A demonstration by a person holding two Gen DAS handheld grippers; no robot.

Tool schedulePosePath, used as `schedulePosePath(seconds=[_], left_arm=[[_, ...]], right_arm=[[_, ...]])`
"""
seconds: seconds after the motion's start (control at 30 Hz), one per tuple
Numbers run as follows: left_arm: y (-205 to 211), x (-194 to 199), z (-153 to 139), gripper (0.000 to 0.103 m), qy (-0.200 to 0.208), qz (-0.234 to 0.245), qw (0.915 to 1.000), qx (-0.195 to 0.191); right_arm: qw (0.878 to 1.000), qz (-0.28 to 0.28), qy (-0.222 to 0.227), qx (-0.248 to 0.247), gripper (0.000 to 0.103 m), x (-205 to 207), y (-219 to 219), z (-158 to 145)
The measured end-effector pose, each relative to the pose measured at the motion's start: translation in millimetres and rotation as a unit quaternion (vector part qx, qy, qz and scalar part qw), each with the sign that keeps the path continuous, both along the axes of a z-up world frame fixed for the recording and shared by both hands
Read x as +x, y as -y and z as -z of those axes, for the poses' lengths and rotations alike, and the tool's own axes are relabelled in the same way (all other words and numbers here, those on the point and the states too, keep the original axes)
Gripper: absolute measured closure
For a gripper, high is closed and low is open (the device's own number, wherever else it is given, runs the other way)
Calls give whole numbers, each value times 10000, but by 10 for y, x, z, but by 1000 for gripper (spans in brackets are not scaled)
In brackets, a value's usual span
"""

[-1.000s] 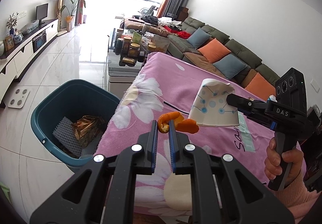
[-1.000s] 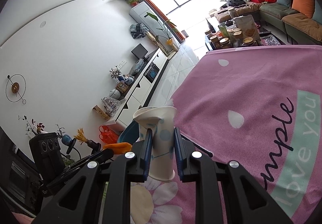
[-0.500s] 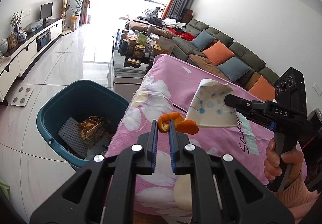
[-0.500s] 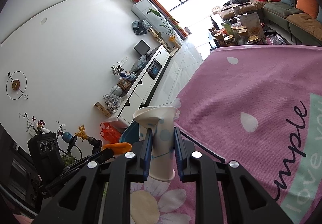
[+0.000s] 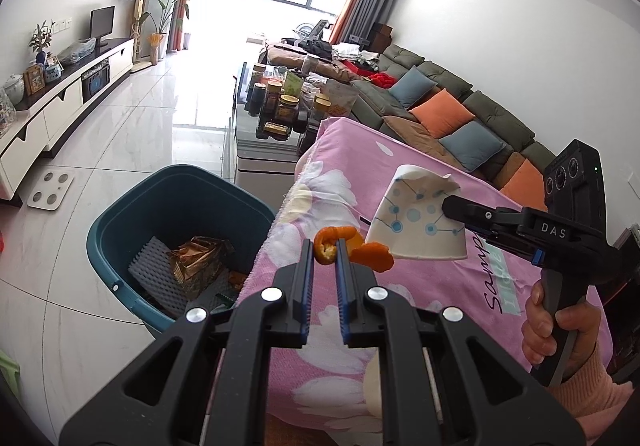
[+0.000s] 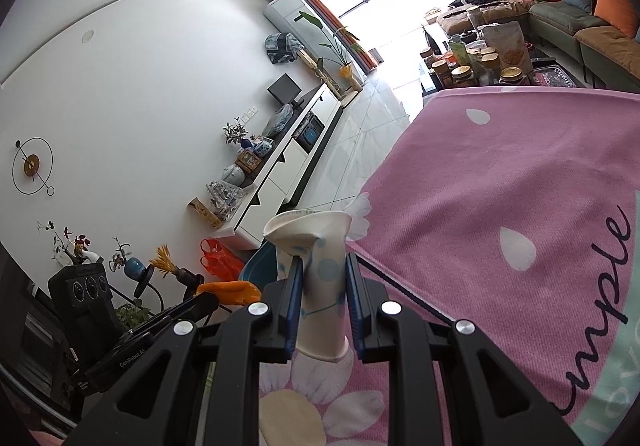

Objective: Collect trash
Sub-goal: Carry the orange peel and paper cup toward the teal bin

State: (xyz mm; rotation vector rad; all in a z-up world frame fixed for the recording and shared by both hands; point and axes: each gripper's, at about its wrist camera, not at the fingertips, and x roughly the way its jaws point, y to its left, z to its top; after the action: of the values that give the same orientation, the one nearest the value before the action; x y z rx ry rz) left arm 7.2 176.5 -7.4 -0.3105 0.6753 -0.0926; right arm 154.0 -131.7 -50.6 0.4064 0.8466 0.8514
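I have the orange peel (image 5: 334,246) pinched in my left gripper (image 5: 325,254) and the crumpled paper cup (image 5: 416,224) squeezed between the pads of my right gripper (image 6: 322,278), both held up over the pink blanket (image 5: 420,286) near its edge. I judge this the carry step: next I must bring each piece out over the teal bin (image 5: 168,205) on the floor beside the blanket and only then let go, peel first since it is nearer. The bin's near corner is hidden behind my left gripper, and in the right wrist view only a sliver of it shows behind the cup, so I cannot tell how full it is.
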Motion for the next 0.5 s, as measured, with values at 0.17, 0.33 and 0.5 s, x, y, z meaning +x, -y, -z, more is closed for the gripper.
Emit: schedulePosePath(seconds=[0.17,0.33,0.5], left_arm=[[-54,-18,-4,92,6,-84,10000,-8],[-87,-42,-1,92,9,-148,9999,-6],[-125,-55,2,92,2,-184,9998,-24]], right_arm=[[10000,-47,1,-14,84,7,-53,-8],[9999,-106,-21,-29,84,13,-90,13],[9999,-144,-48,-55,84,34,-136,19]])
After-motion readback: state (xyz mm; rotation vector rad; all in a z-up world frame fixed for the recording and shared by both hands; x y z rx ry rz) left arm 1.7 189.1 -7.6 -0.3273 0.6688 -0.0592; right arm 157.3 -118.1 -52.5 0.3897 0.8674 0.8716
